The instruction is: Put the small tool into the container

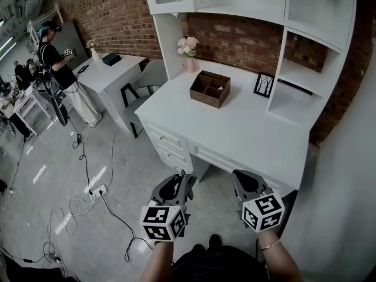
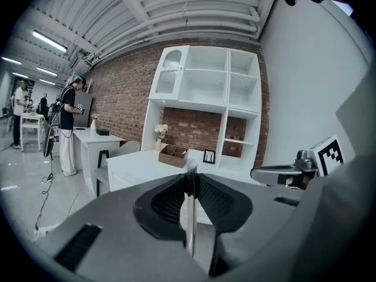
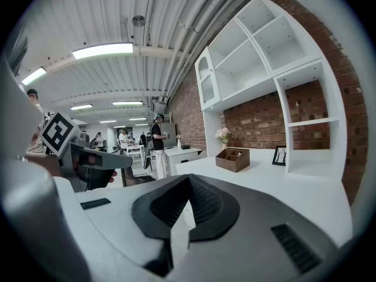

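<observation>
My left hand-held gripper [image 1: 181, 178] is closed on a thin, flat sliver [image 2: 188, 222] that shows edge-on between the ribbed pads, with a short tip poking out past them; I take this to be the small tool, though I cannot tell what kind. My right hand-held gripper [image 3: 188, 177] has its jaws brought together on nothing. Both hang low in front of me, well apart from the white tabletop [image 1: 247, 128], where the brown wooden compartment box [image 1: 210, 89] stands near the back, between a vase of flowers [image 1: 189, 53] and a small picture frame [image 1: 264, 85].

The tool looks light, stiff and smooth, probably metal; I judge it will not bend or crush, but it could slide or pivot in the pads if I swing it. The hold is across its flat faces, which is the right place, since its edges give the pads nothing to bite; the length below the pads seems longer than the tip above, so I expect it to drop straight once I let go over a compartment.
</observation>
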A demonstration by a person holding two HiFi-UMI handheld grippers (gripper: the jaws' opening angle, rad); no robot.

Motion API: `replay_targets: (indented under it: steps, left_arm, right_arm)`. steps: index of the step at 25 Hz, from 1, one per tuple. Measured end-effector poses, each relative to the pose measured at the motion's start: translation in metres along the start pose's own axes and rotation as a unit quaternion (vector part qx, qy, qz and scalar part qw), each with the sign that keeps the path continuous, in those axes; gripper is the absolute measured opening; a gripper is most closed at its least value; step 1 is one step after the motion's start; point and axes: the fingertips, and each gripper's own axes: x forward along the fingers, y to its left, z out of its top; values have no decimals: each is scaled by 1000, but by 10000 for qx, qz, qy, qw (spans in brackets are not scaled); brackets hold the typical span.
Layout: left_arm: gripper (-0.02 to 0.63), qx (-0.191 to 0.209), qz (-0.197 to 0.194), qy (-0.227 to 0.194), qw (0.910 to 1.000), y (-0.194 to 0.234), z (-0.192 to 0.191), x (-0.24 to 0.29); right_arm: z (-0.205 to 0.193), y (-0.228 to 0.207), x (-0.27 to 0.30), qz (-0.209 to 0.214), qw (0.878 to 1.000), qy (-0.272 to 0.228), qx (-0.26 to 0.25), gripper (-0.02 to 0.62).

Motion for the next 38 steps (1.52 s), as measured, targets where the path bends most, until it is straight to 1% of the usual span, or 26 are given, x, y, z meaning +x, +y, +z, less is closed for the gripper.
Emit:
replay_targets:
  steps: [7,13,23,27,31,38]
  left_arm:
    - [72,76,-23,47,10000,-3,-2,9]
    - [72,59,18,43,10000,1,-1,18]
    - [72,7,92,-52,9999,12,13,32]
    - [72,8,138,-42,9999,23,16,51]
    - [72,0,95,-23,10000,40,22,80]
    - [72,-47,40,78,10000,81,36,142]
  right_arm:
    - [-2,-5,5,-21,10000,17,-29,5]
    - [-7,-12,11,61,9999,123,79,5]
    - [-3,-28,21,22,9997,103,230,5]
    - [0,-36,40,35,9996,72,279,5]
    - [1,-50,68,-40,9995,132,294,5]
    - [8,-74,138,-46,9990,263,354,5]
